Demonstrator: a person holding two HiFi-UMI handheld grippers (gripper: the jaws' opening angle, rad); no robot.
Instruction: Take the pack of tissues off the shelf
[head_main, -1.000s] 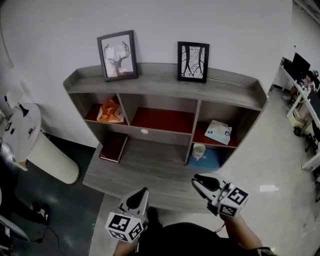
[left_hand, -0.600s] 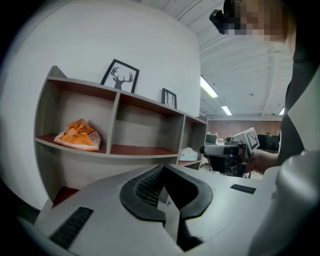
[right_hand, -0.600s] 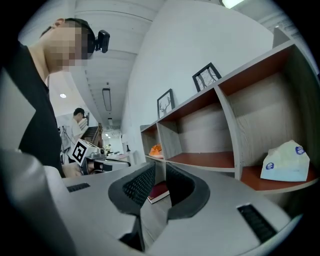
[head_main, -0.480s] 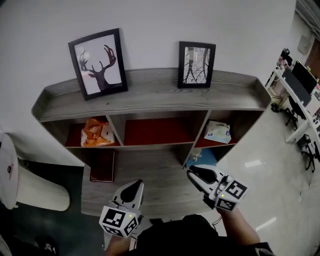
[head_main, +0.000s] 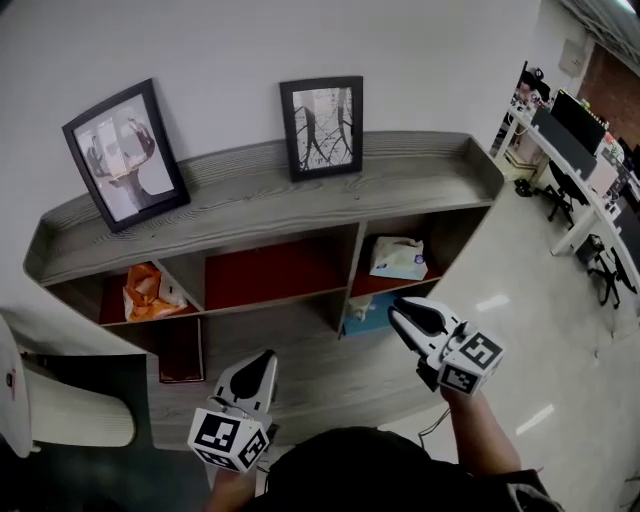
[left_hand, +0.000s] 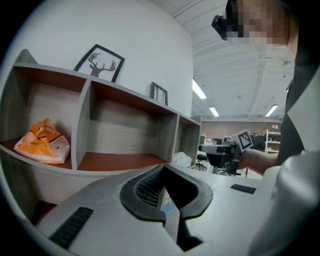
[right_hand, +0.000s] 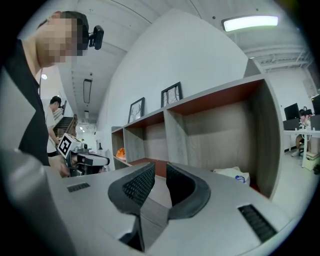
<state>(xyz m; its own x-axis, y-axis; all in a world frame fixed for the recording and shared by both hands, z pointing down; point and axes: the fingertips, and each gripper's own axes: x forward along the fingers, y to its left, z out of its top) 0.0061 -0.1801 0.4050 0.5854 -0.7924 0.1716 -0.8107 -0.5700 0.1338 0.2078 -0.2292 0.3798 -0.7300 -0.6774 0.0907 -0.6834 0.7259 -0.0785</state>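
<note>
Two hand-held grippers hang in front of a grey wood-grain shelf unit (head_main: 250, 205), each with its jaws closed together and nothing between them. In the head view the left gripper (head_main: 262, 360) sits at about seven o'clock of the frame, its tips over the shelf's lower board. The right gripper (head_main: 402, 316) sits at about four o'clock, close to the front of the right-hand column. The white and pale blue soft pack of tissues (head_main: 397, 258) lies in the upper right compartment, on its red-brown floor. It is at twelve o'clock from the right gripper's tips, near them but not touching. In the right gripper view the same pack shows at three o'clock of the closed jaws, low against the compartment's end wall. A crumpled orange plastic bag (head_main: 148, 292) lies in the upper left compartment, and the upper middle compartment between the two shows only its red-brown floor. Below the bag, a dark red book (head_main: 180, 350) lies flat on the lower board. At six o'clock from the tissues, a light blue box (head_main: 365, 312) fills the lower right compartment. On top stand a black-framed deer picture (head_main: 123, 152) at ten o'clock and a black-framed branch picture (head_main: 322, 125) at twelve o'clock, both leaning against the white wall.
</note>
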